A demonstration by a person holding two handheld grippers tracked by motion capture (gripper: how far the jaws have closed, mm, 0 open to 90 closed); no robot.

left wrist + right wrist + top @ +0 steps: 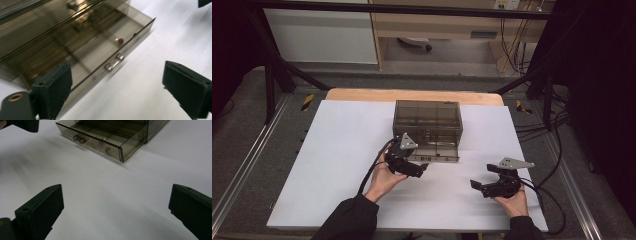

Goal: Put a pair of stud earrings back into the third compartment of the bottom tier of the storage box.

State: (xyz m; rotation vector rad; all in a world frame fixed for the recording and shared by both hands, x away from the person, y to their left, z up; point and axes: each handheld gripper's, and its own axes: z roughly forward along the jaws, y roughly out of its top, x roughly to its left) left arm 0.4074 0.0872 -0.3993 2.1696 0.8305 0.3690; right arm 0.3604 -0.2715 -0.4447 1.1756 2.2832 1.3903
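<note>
A smoked-plastic drawer box (428, 122) stands toward the far middle of a white-covered worktop (337, 165), its bottom drawer (435, 152) drawn part-way out toward the person seated at the near edge. The left gripper (421, 169), held in the person's left hand (384, 176), hangs just in front of that drawer; seen from the left gripper view, its fingers (53, 87) are spread wide with nothing between them, and the drawer's small metal handle (114, 62) lies free ahead of them, apart from both pads. The right gripper (475, 185) rests low over the bare worktop well to the right of the box, its fingers (41, 211) likewise spread and empty, the opened drawer (105, 141) in sight farther off. Inside the pulled-out tray, dividers mark off compartments and a few small items (120, 40) show through the tinted front wall, too small and too blurred to identify. Judged from how things lie, the opening of the drawer looks done or nearly so: the tray is out, the handle is released. What appears to remain is whatever the drawer was opened for, whether taking something from a compartment or putting something in, and then pushing the tray home. Neither gripper carries anything yet, so that part has not begun.
</note>
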